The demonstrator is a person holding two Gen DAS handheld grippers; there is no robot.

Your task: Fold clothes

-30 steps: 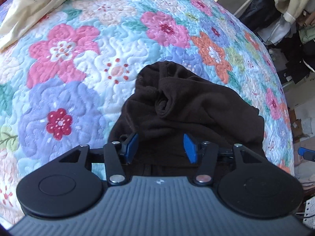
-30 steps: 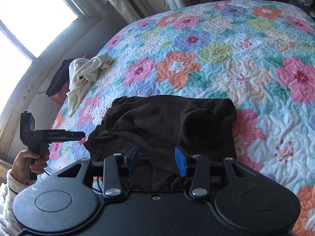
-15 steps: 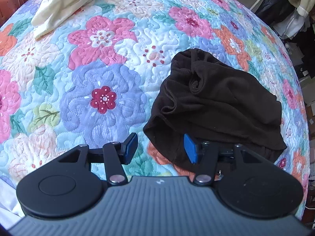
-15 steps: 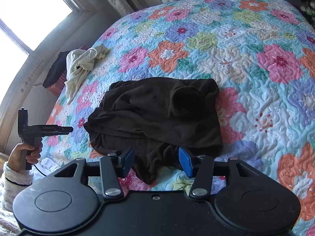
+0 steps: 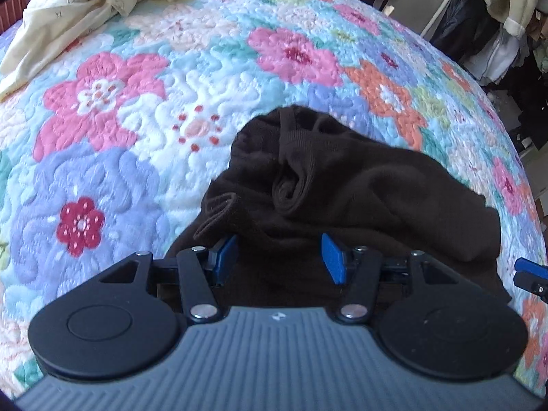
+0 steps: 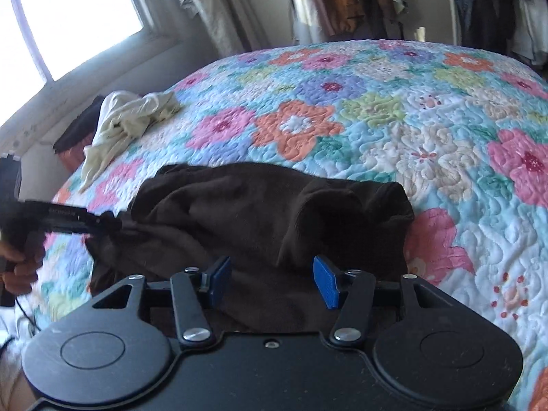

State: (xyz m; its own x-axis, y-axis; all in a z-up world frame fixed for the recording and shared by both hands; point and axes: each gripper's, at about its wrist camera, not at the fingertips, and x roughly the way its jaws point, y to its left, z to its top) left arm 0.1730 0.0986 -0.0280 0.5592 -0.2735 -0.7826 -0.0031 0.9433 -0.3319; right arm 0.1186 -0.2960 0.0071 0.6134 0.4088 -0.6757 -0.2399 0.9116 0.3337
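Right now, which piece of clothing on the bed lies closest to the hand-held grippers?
The dark brown fleece garment, bunched directly before both open grippers on the floral quilt. The crumpled cream cloth lies far off by the bed's edge.

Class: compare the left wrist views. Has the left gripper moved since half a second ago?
Yes. The left gripper has moved right, over the brown garment; half a second ago its left pad sat over the quilt.

Brown garment (image 5: 359,198): soft, matt knit cloth. Bedspread (image 5: 205,78) beneath it: quilted, puckered cotton. Gripper pads (image 5: 332,257): blue matt plastic.
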